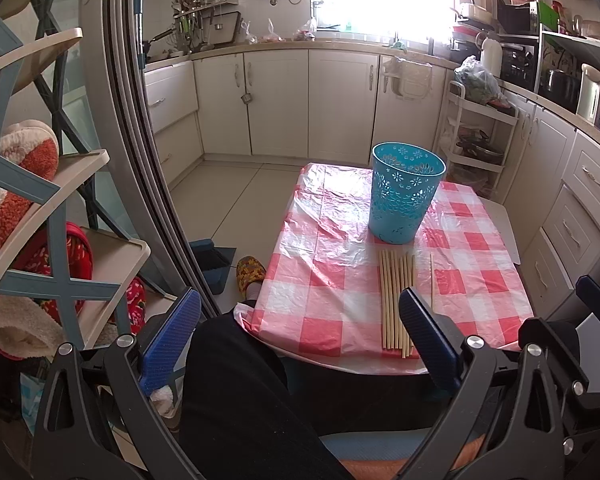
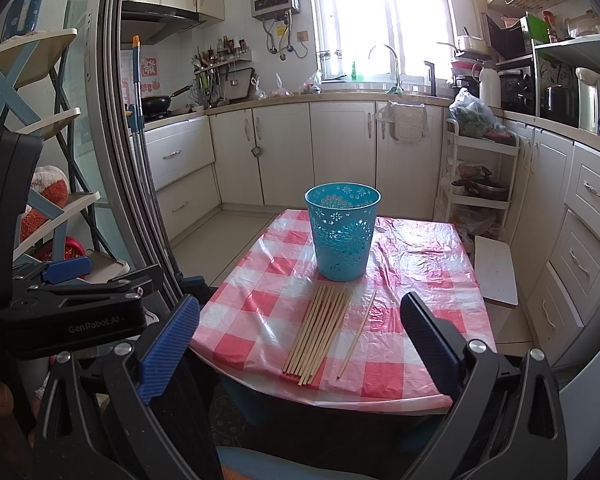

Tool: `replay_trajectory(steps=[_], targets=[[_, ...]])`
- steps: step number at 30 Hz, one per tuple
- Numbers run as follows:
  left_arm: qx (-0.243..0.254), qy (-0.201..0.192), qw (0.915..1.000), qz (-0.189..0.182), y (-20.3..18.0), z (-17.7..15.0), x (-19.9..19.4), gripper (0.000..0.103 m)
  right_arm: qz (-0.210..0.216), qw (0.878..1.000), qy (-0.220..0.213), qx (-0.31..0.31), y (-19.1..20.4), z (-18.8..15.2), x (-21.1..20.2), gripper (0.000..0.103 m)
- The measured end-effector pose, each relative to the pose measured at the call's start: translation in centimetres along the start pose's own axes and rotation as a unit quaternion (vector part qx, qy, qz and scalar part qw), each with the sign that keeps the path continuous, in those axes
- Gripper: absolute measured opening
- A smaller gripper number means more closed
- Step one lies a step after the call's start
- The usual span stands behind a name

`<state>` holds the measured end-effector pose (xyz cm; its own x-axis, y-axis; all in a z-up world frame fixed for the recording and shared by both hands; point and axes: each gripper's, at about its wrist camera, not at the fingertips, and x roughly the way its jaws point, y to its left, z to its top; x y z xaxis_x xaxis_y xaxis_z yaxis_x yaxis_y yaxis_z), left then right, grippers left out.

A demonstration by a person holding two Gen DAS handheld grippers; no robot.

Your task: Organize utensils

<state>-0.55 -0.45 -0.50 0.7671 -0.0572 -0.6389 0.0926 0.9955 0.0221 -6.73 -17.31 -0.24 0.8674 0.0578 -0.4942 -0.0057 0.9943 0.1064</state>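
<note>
1. Grippers came nearest: the left gripper [image 1: 300,340] had its fingers spread wide with nothing between them, hanging over the person's dark trouser leg [image 1: 240,392] at the near edge of the table [image 1: 340,216].
2. The right gripper [image 2: 300,344] was likewise spread wide and empty, held short of the table's near edge; the left one showed at the left of the right wrist view, apart from everything on the table.
3. Its blue pads [image 2: 168,348] faced inward, touching nothing.
4. Next lay the chopsticks [image 2: 318,336], a bundle side by side and flat on the red-and-white checked cloth [image 2: 420,320], near the table's front edge, running lengthwise toward the bin.
5. One single chopstick [image 2: 357,336] lay just to the right of the bundle, apart from it and roughly parallel.
6. Beyond the far tips of the sticks stood the bin [image 2: 342,232], a teal pierced plastic one, upright on the cloth, close to the tips; whether it touched them I could not tell. What lay inside was hard to make out.
7. A slippered foot [image 1: 251,274] showed on the floor left of the table.
8. A shelf rack [image 1: 60,216] holding slippers stood at the far left, beside a door frame.
9. Farthest back ran white cabinets [image 2: 280,152] under a counter, with a faucet [image 2: 384,60] below a bright window [image 2: 380,16].
</note>
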Motion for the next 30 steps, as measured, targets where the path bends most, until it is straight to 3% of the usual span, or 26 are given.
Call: replay_trajectory(steps=[30], targets=[[0.001,0.005,1.0000,0.000,0.05,-0.05,0.19,0.095,-0.002,1.000,0.003,-0.001,0.10,-0.13,0.10,0.096]])
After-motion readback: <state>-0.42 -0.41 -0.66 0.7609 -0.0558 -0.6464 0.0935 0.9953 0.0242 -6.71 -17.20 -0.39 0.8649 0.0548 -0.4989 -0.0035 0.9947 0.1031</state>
